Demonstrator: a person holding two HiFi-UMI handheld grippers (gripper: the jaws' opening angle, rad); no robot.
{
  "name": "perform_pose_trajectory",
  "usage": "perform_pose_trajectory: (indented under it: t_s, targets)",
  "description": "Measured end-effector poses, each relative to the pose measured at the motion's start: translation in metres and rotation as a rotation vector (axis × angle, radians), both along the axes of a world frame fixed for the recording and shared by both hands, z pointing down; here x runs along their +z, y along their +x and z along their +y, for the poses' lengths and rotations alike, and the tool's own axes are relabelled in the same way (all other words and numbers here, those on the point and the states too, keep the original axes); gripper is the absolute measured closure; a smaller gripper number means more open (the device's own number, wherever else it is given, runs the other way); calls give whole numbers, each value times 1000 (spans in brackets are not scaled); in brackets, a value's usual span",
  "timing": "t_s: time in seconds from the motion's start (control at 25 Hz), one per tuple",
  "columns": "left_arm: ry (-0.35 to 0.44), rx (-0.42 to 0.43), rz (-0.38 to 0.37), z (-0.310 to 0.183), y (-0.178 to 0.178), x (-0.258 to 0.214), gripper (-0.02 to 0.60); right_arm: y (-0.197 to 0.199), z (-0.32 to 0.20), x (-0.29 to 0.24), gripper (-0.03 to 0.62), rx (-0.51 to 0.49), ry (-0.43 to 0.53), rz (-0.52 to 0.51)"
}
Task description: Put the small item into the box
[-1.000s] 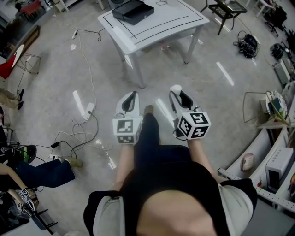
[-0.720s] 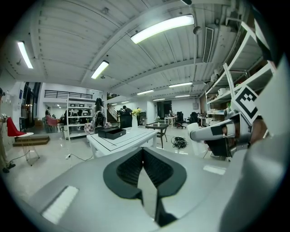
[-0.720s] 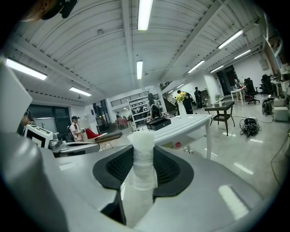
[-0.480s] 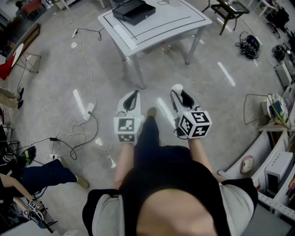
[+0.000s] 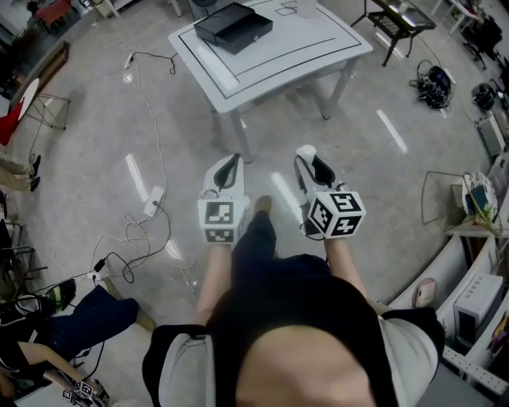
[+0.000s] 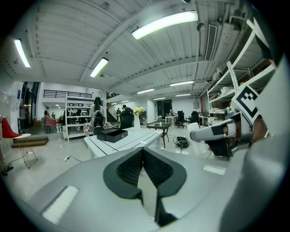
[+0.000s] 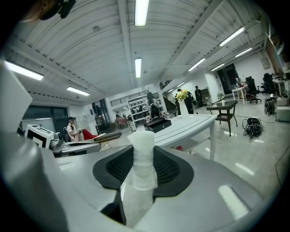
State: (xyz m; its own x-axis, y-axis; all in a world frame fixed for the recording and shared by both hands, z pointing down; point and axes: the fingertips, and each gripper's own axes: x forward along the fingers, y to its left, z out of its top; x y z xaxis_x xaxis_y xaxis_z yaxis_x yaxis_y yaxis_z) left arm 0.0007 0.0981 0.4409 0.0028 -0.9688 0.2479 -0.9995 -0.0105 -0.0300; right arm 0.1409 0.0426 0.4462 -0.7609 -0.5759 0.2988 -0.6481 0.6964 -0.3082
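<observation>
Nearest are the two tools held out level in front of the person, side by side and apart. The left tongs are closed pad against pad with nothing between them. The right tongs are clamped on the small white rough-surfaced cylinder, which stands upright in the pads and sticks well above them (only its lower part is gripped).

That tall overhang is the main risk, I judge: a jolt or a quick swing on the way could tip the cylinder or work it out of the pads, and it looks soft enough that a harder squeeze might crush it.

Below the tongs is grey polished floor, with the person's own dark-trousered leg between them. To the left, loose black and white cables and a white power strip lie on the floor; a step that way could snag them. Another person's leg in dark trousers lies at the near left, well clear of the straight path.

Farther on stands the white table with a black outline on its top, well apart from the tongs. Its near corner and leg come first. The black rectangular box sits at the table's far left end and looks open at the top, so the cylinder has to travel over bare tabletop and clear the box's rim, where a low approach could knock it.

Beyond, a small dark side table stands at the far right.
</observation>
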Motion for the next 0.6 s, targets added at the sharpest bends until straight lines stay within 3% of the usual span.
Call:
perform_pose_trajectory:
  t_s: [0.6]
  targets:
    - [2,27,12,-64,-37,-4,571,-42,-60,-7,457,8,5,-4]
